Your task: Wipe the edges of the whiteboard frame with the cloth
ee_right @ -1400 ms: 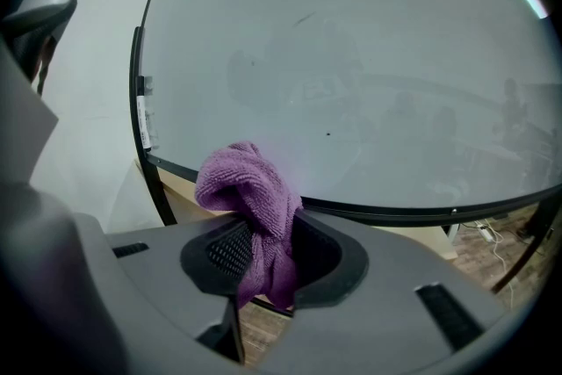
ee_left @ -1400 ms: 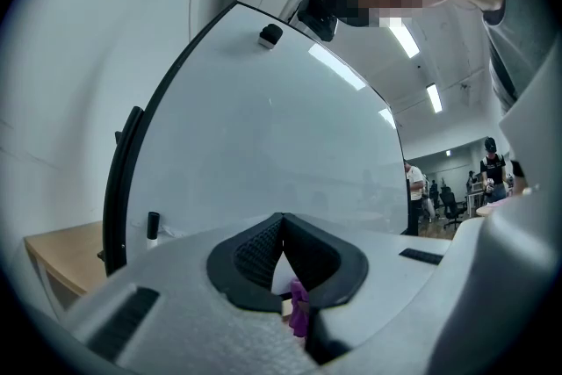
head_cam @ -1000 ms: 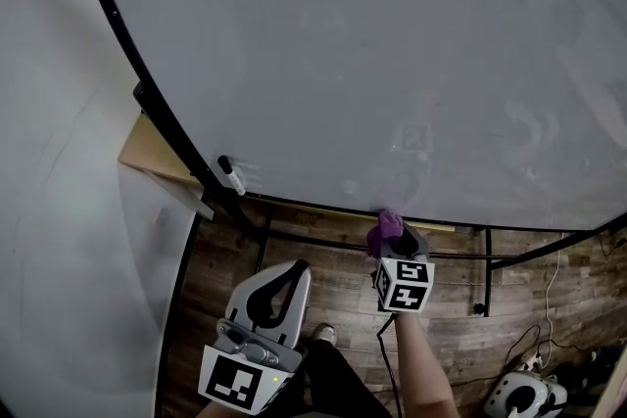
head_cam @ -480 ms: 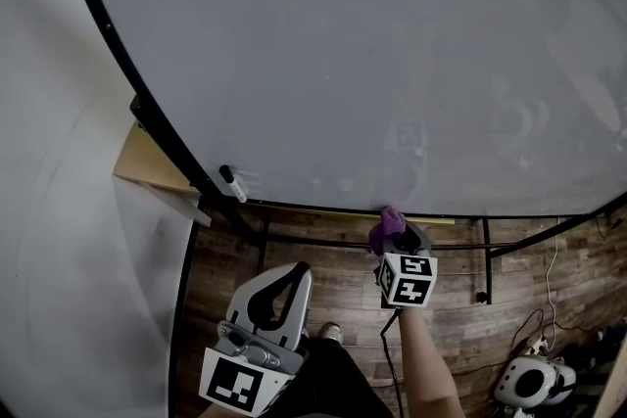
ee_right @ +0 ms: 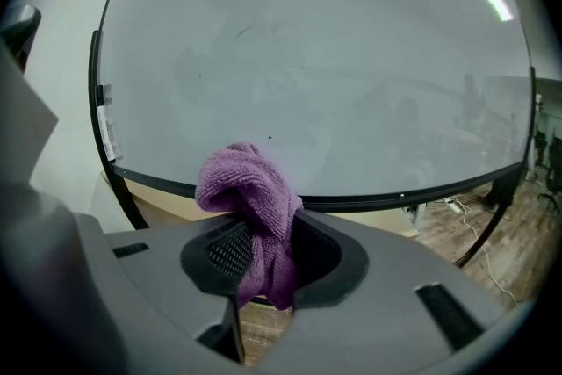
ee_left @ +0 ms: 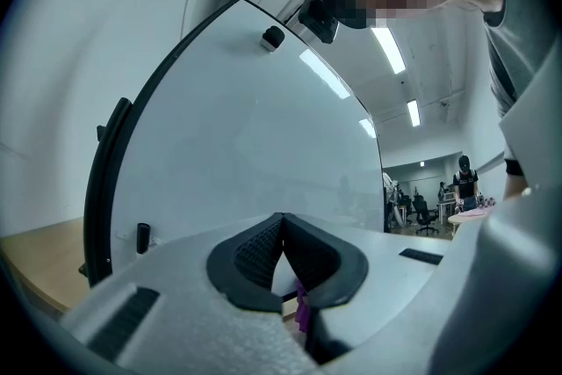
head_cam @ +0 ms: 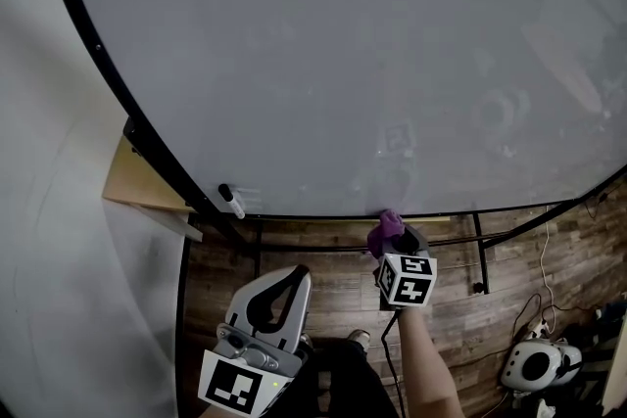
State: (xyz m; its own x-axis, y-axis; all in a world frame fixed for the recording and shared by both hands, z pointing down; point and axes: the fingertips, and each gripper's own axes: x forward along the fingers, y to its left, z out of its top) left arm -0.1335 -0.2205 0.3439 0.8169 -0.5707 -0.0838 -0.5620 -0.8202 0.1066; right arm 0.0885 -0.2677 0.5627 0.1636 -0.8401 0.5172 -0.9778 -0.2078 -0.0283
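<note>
Right gripper view: right claw [ee_right: 263, 233] clamped on the purple cloth [ee_right: 250, 189], cloth bunched at the whiteboard frame [ee_right: 421, 191] bottom edge. Left claw [ee_left: 282, 222] closed, empty.

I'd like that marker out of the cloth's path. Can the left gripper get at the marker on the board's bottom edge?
Probably yes. The left gripper hangs below the marker with open air between them; its jaws are together and empty, so they must open first.
</note>
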